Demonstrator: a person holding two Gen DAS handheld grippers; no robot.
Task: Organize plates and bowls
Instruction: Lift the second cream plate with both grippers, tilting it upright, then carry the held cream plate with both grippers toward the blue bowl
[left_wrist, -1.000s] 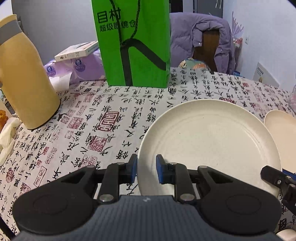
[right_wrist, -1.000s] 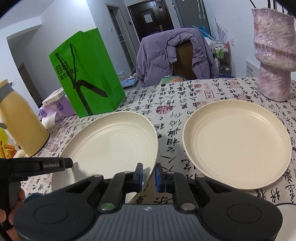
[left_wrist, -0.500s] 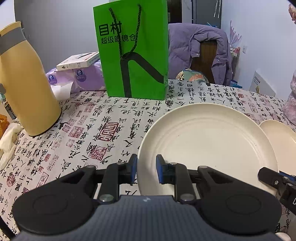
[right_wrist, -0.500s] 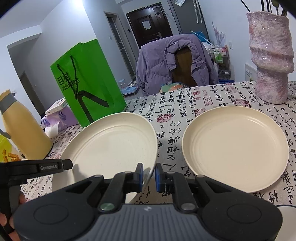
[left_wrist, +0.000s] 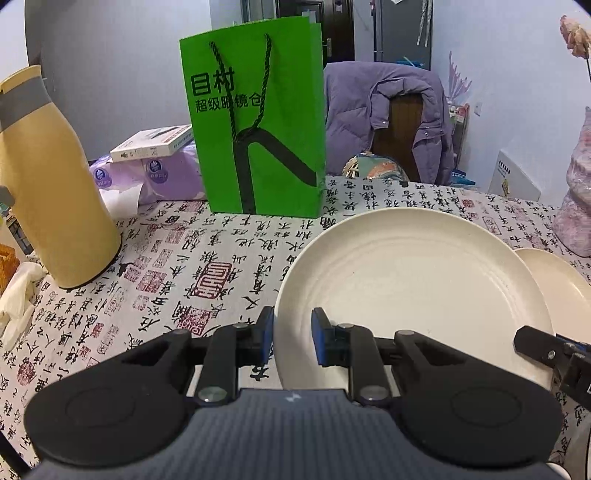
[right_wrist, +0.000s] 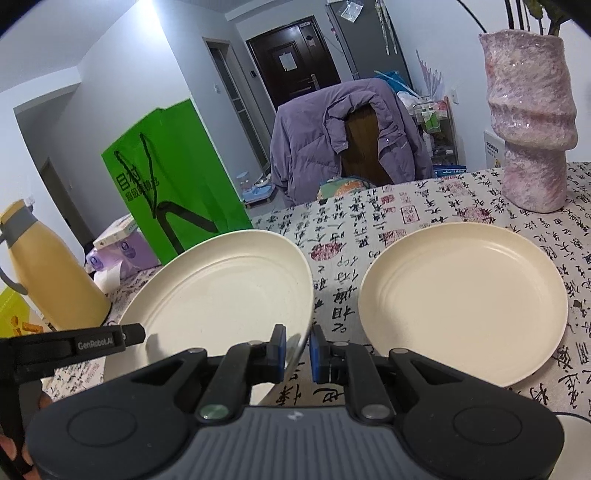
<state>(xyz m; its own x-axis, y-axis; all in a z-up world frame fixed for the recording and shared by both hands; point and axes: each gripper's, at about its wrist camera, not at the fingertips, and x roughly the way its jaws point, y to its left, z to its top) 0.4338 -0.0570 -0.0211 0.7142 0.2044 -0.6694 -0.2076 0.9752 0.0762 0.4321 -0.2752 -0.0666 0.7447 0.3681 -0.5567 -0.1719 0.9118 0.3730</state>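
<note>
On the counter: second plate lies flat, near the lifted plate; no bowls show
Done: one plate is picked up, tilted; stacking is not done yet, I think
Left gripper: jaws squeeze its near rim; points down a bit
Right gripper: jaws pinch its right edge; points down a bit

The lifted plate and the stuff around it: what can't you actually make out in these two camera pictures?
- Lifted plate: near rim hidden in both views by the left gripper and right gripper clamped on it.
- Second plate: cut off at the left view's right edge.
- Vase: top cut off in the right view.
- Box print: too small to read.
- White object at the right view's corner: cut off, unidentifiable.
</note>
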